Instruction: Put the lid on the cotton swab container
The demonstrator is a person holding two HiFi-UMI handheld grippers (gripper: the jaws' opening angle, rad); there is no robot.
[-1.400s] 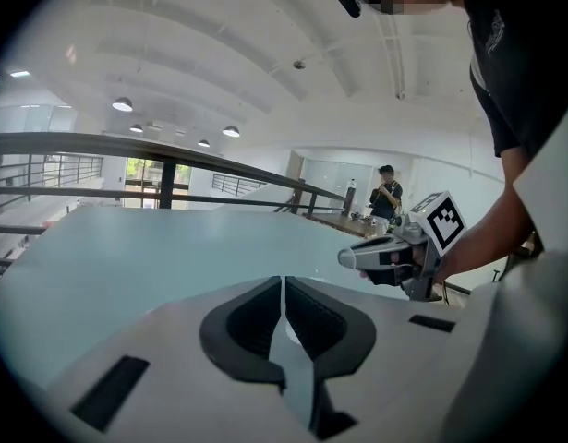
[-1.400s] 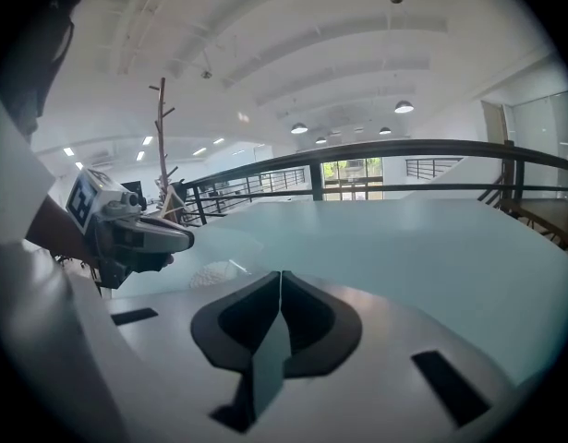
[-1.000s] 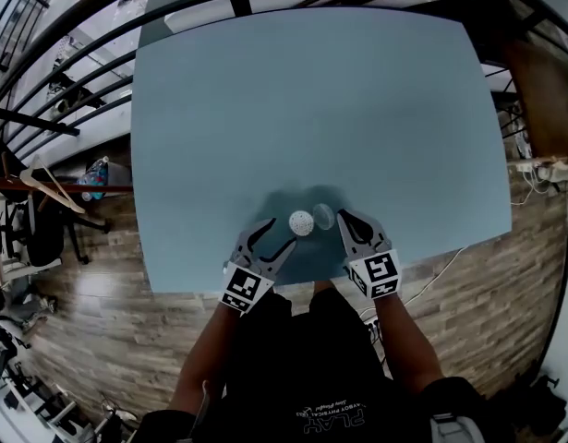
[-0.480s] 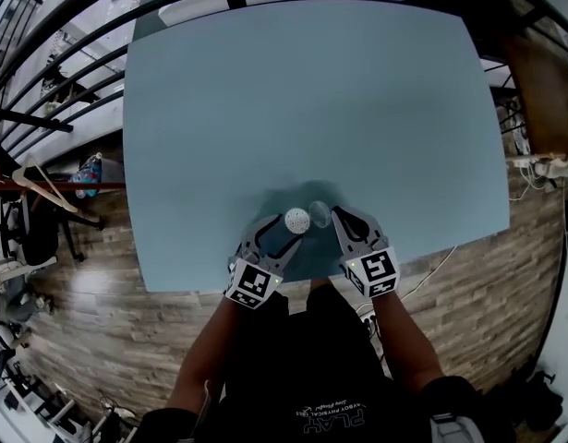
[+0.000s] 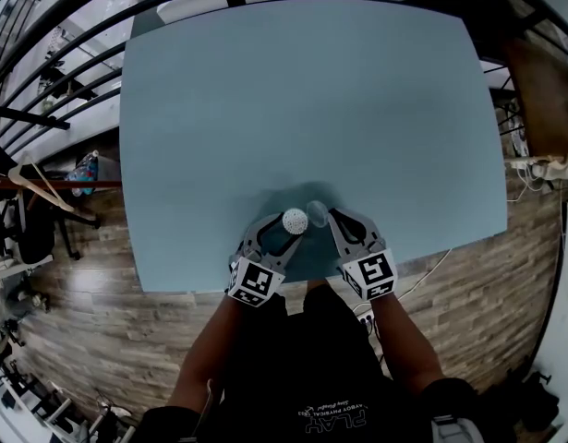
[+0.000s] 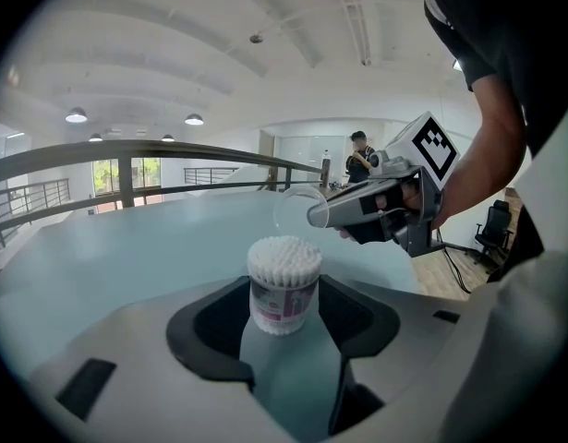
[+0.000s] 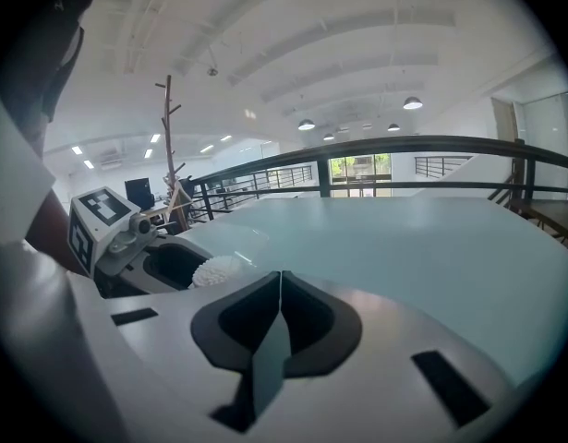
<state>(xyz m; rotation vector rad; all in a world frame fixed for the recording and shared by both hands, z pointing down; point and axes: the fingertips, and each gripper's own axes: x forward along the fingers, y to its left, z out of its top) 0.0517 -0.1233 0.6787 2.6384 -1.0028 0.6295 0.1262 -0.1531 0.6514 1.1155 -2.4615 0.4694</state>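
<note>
Blue-grey counter occupies an upper-floor space with a black railing behind it and wood flooring below; apart from the task items, nothing is seen on it. The cotton swab container stands upright near the counter's near edge, with its cotton tips packed full and domed above the rim. The left hand-held gripper has its jaws set against either side of the container's labelled body and appears to pinch it. The right hand-held gripper has its jaws pressed together on the rim of the clear lid, which hangs in the air just beside and slightly above the container, not yet seated. Assessment: both items look to be thin, light plastic. The container would tip or skid readily, so holding it at mid-body is sound, and firm squeezing risks deforming the wall. The lid is likely slick and somewhat flexible; an edge grip leaves its mouth free but allows it to pivot. The domed cotton is soft and may catch the lid if it comes down tilted, so a level, centred descent is advised.
</note>
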